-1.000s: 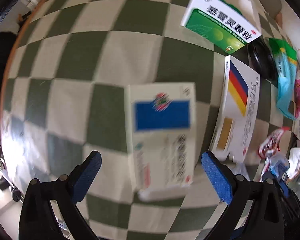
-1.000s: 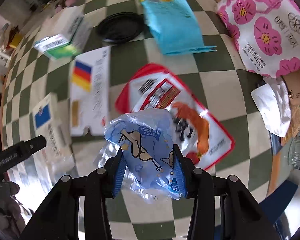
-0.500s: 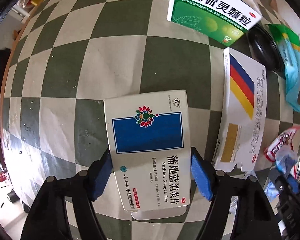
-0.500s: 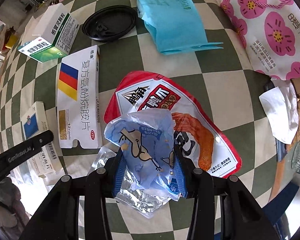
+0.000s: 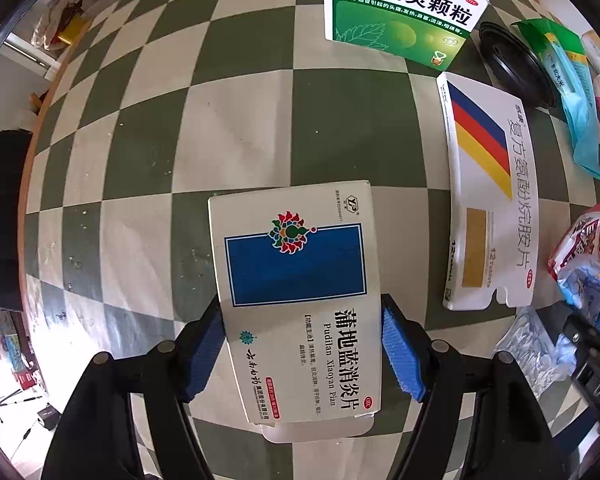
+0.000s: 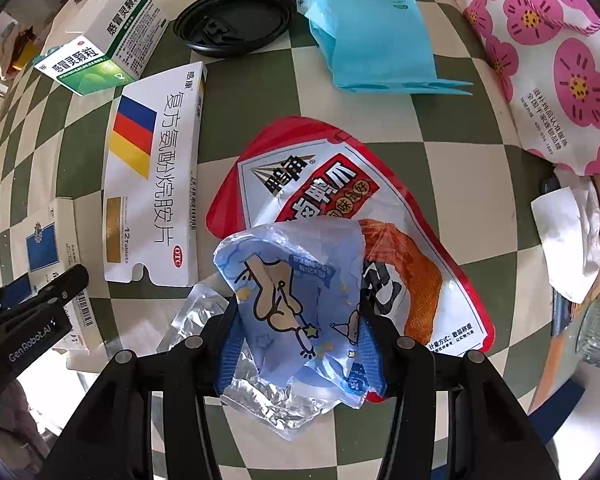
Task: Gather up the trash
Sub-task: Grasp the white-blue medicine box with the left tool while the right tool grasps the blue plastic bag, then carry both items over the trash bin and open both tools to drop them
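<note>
Here the left hand-held gripper (image 5: 302,350) clamps the blue-panelled medicine box (image 5: 296,300) over the checkered worktop (image 5: 228,120); only the right view shows the right hand-held gripper (image 6: 300,336) pinching a blue cartoon wrapper (image 6: 300,280) above the red snack bag (image 6: 380,208).

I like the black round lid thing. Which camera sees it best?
The right wrist view. There the black lid shows whole, its raised rings clear, lying beside the green medicine box. In the left wrist view the lid sits squashed at the picture's edge, partly behind a green wrapper.
</note>
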